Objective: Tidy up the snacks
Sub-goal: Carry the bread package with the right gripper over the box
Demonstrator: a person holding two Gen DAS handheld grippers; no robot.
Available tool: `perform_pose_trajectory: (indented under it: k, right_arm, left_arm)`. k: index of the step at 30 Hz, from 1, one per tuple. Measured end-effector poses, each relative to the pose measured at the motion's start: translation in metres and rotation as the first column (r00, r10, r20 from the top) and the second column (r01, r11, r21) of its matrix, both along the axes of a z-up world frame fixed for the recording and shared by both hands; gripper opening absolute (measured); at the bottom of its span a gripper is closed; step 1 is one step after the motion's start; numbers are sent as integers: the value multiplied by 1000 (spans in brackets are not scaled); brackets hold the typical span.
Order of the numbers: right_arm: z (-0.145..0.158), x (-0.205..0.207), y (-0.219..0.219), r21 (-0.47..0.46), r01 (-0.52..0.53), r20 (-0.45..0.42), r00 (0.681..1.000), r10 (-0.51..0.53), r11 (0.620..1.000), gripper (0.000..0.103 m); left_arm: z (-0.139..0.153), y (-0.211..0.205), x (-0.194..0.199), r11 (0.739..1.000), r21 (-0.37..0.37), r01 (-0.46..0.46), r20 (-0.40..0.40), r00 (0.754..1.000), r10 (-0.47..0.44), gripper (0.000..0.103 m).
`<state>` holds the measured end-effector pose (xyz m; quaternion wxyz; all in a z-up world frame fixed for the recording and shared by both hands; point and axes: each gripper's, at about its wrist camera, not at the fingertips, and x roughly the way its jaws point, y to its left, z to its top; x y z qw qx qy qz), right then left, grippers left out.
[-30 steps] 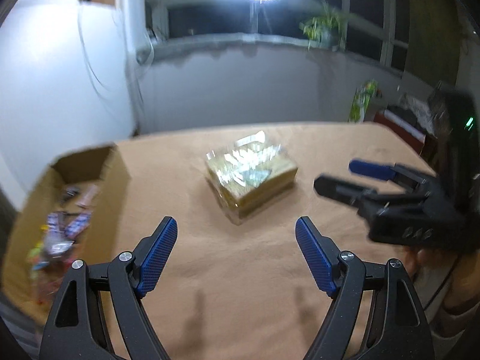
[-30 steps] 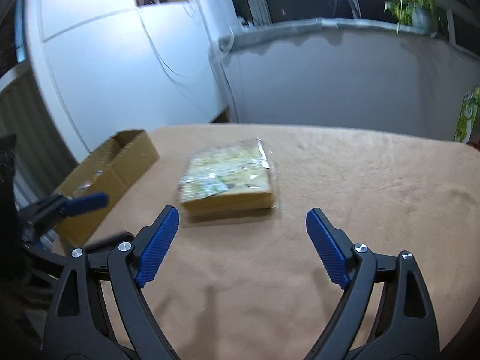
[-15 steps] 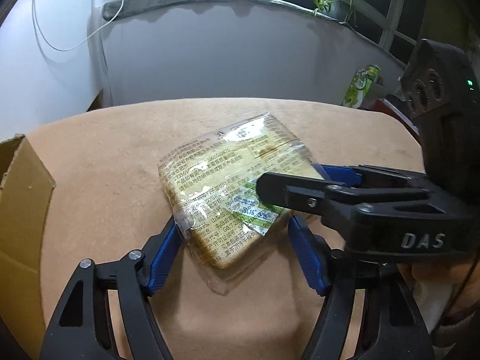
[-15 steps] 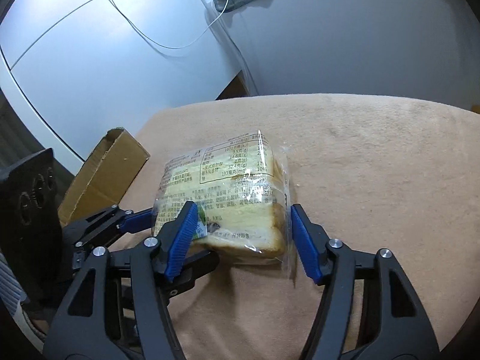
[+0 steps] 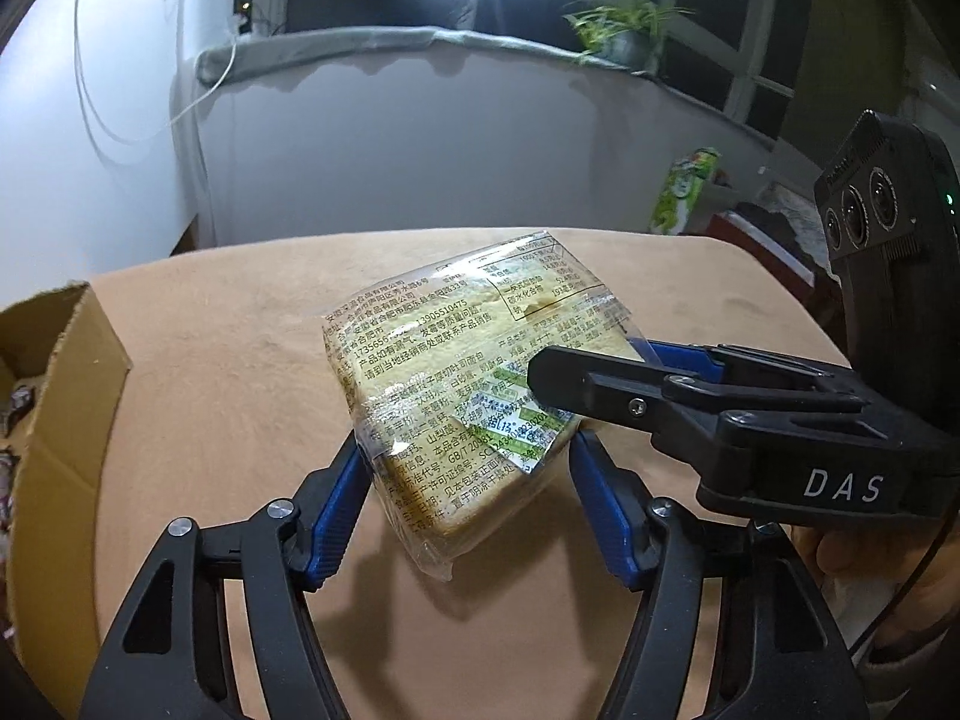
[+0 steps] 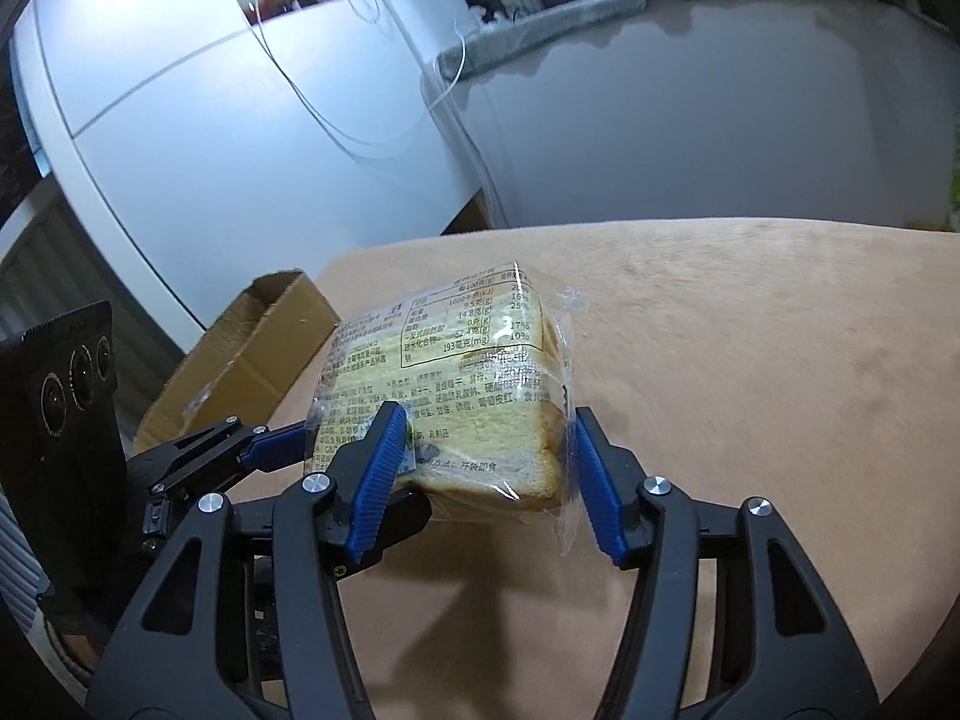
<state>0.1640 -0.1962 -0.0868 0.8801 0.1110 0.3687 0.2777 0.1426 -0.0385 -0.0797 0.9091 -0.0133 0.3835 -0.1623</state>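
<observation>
Right, both tools are on the bread pack (image 5: pixel 474 384) now, and I've got it tilted over the desk (image 5: pixel 240 312), its far end higher than the near one. My left gripper (image 5: pixel 468 498) has its jaws closing around the near corner: the left pad presses the wrapper, while on the other side I can't tell if the pad meets it yet. My right gripper (image 6: pixel 480 468) comes in from the side, jaws also closing, straddling the sliced end; the left pad sits against the film, the right one just beside the crinkled seam. Two grips make sense to me here: the loaf is soft and the wrapper is slippery, so one pinch would let it sag or slide. I'm squeezing gently so I don't crush the slices. The cardboard box (image 5: pixel 66 360) sits open at the left edge of the desk, some wrapped snacks already inside, so that's my likely drop spot. Next I'd carry the pack left towards it, keeping both holds steady.
</observation>
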Motion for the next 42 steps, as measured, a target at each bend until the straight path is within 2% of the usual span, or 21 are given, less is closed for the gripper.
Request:
perform_pose_trajectory:
  k: [10,20,29,42]
  right_arm:
    - [43,-68,-13,-14,22,98,995,-21,1000,58]
    - [86,-103,7,-26,-19,197,980,24,999,58]
    - [101,-117,40,-48,-60,233,970,69,997,58]
    - [106,-120,98,-104,-129,236,960,150,986,58]
  left_arm:
    - [34,-16,-58,999,7,51,76,996,-52,67]
    - [71,-5,-97,1000,9,19,178,984,-20,67]
    - [85,19,-120,1000,5,-24,235,972,22,67]
    - [84,63,-138,995,-49,-91,254,962,101,67]
